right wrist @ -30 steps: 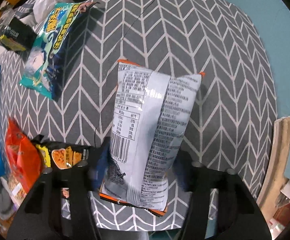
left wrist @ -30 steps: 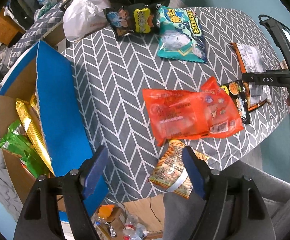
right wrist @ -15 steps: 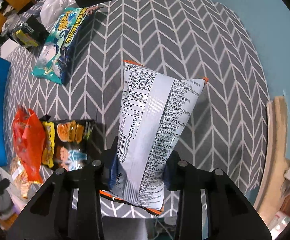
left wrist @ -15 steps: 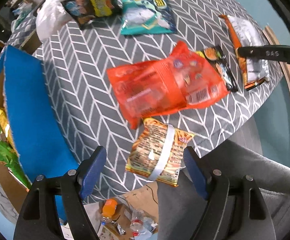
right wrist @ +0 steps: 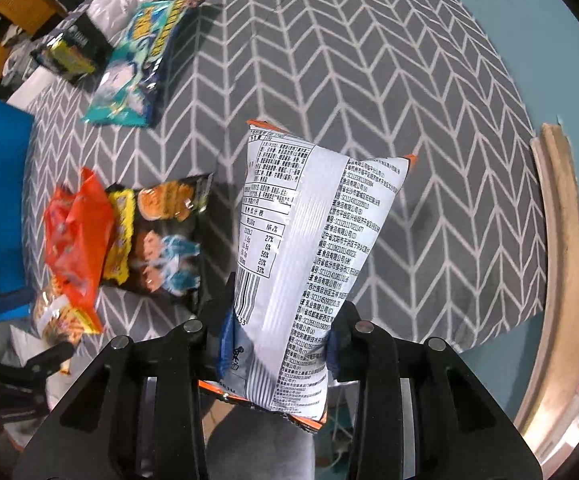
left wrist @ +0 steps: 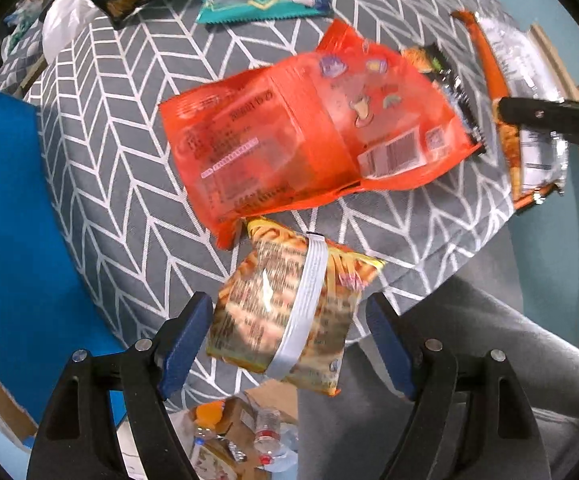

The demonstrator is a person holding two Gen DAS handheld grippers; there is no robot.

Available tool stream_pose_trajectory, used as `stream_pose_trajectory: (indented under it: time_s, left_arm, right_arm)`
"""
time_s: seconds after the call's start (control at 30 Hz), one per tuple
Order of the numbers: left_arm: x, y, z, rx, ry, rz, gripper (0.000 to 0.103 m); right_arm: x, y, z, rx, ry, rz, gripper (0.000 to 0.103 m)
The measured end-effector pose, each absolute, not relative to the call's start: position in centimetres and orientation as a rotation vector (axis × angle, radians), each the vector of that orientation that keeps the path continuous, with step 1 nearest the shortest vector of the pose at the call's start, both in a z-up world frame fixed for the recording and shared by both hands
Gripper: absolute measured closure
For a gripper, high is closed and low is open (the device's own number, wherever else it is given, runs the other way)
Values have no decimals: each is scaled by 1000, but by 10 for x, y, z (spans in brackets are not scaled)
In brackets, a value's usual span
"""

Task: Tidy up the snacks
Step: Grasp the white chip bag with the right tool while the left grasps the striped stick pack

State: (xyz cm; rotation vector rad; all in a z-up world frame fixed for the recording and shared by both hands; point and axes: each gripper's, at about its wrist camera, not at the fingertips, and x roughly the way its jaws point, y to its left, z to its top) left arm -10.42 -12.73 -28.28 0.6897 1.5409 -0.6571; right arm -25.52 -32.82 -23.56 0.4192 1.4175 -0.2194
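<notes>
So right now both hands are mid-pickup. The right gripper (right wrist: pixel 277 338) has just been squeezing in and its blue pads are clamped on the lower end of a puffy white foil snack bag with orange trim (right wrist: pixel 313 248), which sticks out ahead of the fingers above the grey chevron-pattern tablecloth (right wrist: pixel 369 100). The left gripper (left wrist: pixel 289 338) stands wide apart, straddling a small yellow noodle-print packet with a white seam strip (left wrist: pixel 289 308) at the near table edge, pads not touching it. Just past that lies a big translucent orange pouch (left wrist: pixel 309 136). Next move, I'd guess: close on the packet, then carry both to the blue-flapped cardboard box (left wrist: pixel 5 208) off to its left.
</notes>
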Motion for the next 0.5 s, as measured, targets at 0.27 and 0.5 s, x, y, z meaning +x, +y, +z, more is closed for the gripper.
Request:
stream_pose_trajectory:
  time_s: [0.27, 0.5]
  left_arm:
    - [-99, -121, -307, 638, 1591, -619, 39]
    - [-88, -97, -304, 573, 1592, -578, 51]
  right_arm:
    - [-228, -301, -226, 386, 1403, -181, 69]
    - [-201, -311, -213, 350, 1391, -140, 69]
